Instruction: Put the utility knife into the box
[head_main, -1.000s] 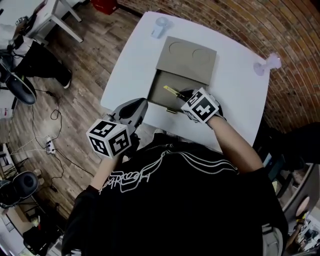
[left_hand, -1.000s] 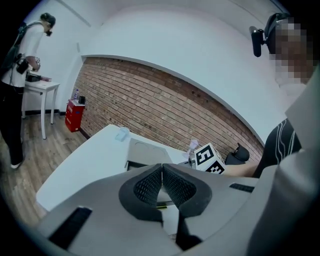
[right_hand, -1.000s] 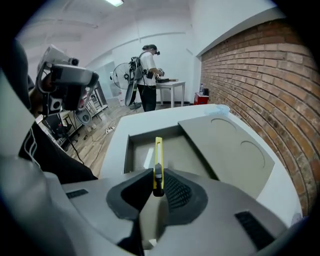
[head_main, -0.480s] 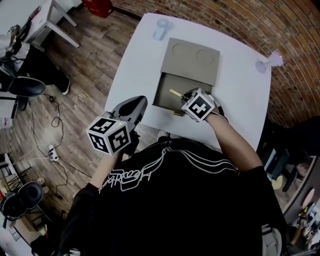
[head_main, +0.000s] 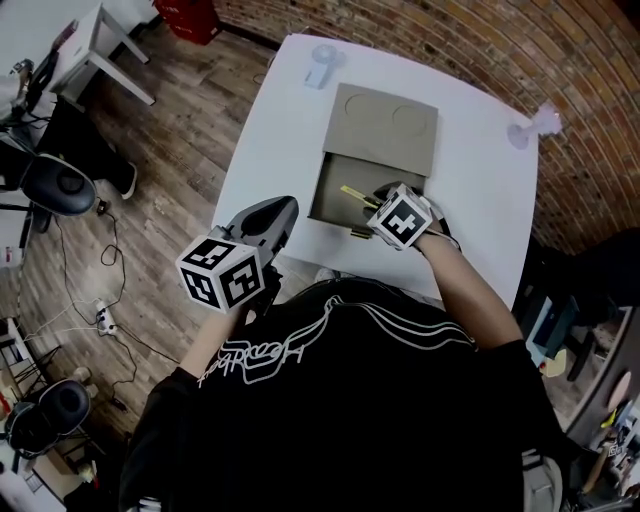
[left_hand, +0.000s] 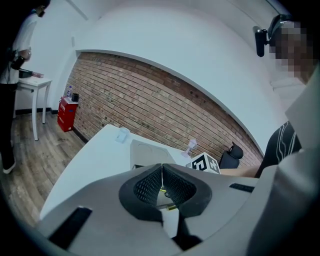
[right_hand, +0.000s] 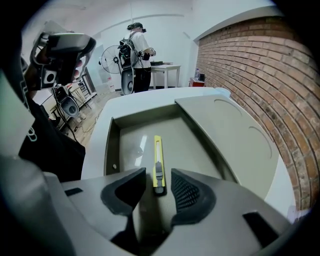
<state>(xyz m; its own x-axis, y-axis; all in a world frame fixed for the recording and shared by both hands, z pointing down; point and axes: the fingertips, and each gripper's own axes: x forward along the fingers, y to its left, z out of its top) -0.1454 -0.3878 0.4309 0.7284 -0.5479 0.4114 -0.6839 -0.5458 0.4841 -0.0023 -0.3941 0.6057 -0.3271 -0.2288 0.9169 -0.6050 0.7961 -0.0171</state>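
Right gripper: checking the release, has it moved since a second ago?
Yes: the right gripper has sunk slightly toward the open grey box, its marker cube looking smaller. Its jaws have just been opening, the yellow utility knife lying loose between them.

Utility knife (right_hand: 158, 165) lying inside box (right_hand: 111, 145); box sitting on table (head_main: 270, 130); lid (head_main: 385, 125) lying against box's far side.
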